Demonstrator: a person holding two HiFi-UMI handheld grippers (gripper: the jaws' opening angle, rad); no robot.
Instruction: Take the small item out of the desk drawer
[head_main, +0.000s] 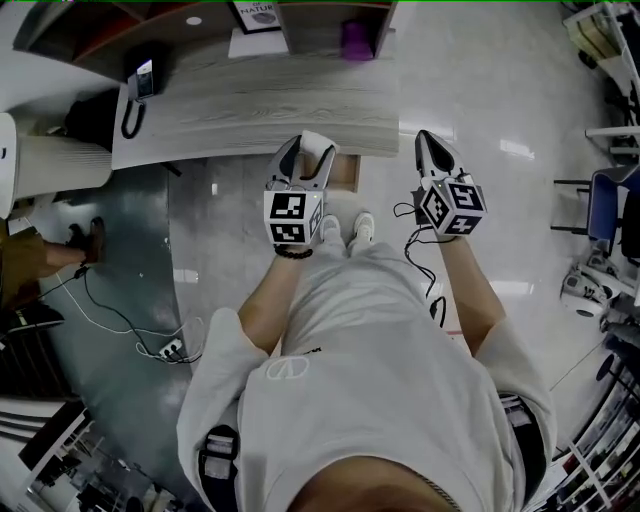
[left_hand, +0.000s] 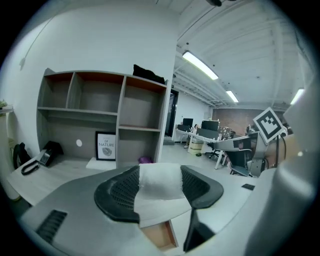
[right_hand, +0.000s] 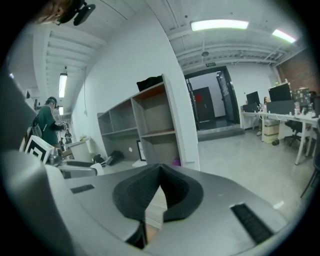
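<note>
In the head view my left gripper (head_main: 306, 160) hangs just in front of the grey desk (head_main: 250, 105), shut on a small white soft item (head_main: 319, 152). The left gripper view shows that white item (left_hand: 159, 187) pinched between the two black pads, its lower edge hanging loose. Below it the wooden drawer (left_hand: 163, 236) stands pulled out; in the head view the drawer (head_main: 346, 173) peeks out under the desk edge, beside the left gripper. My right gripper (head_main: 430, 142) is off to the right of the drawer at about the same height. Its pads (right_hand: 150, 192) meet at the tip with nothing between them.
A desk phone (head_main: 140, 82), a framed print (head_main: 258, 14) and a purple object (head_main: 356, 42) sit on the desk under a shelf unit (left_hand: 102, 112). A power strip with cables (head_main: 170, 349) lies on the floor at the left. Office chairs (head_main: 612, 205) stand at the right.
</note>
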